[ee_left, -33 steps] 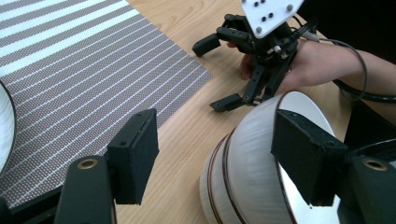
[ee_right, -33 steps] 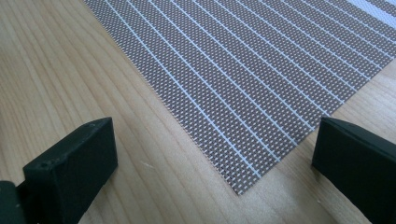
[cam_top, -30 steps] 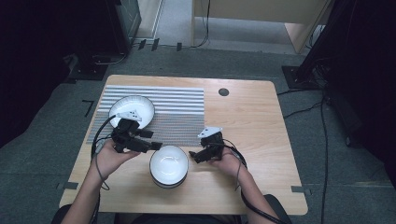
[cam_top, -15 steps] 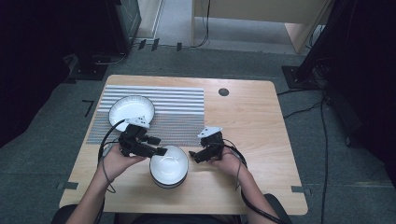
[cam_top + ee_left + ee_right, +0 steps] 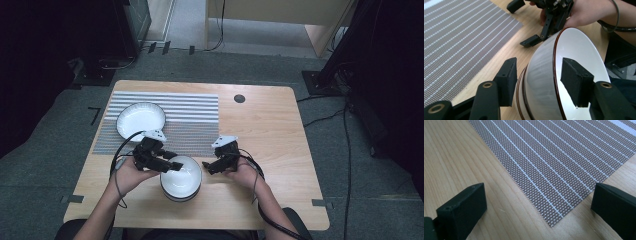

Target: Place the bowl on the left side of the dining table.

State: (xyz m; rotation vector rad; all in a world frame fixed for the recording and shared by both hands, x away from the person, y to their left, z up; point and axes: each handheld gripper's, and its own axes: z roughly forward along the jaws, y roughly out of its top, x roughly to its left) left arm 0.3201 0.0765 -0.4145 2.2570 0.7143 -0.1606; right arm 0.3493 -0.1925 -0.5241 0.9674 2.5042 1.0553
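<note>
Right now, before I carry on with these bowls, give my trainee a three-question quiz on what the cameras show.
1. True or false: the left gripper has one jaw inside and one outside the rim of the top bowl of the near stack.
2. Where does the single white bowl sit?
A. on the striped mat
B. on the bare wood of the table
C. on the floor
3. Fill in: the right gripper has its jaws apart over the mat's ____.

Key: 1 true; 2 A; 3 corner.
</note>
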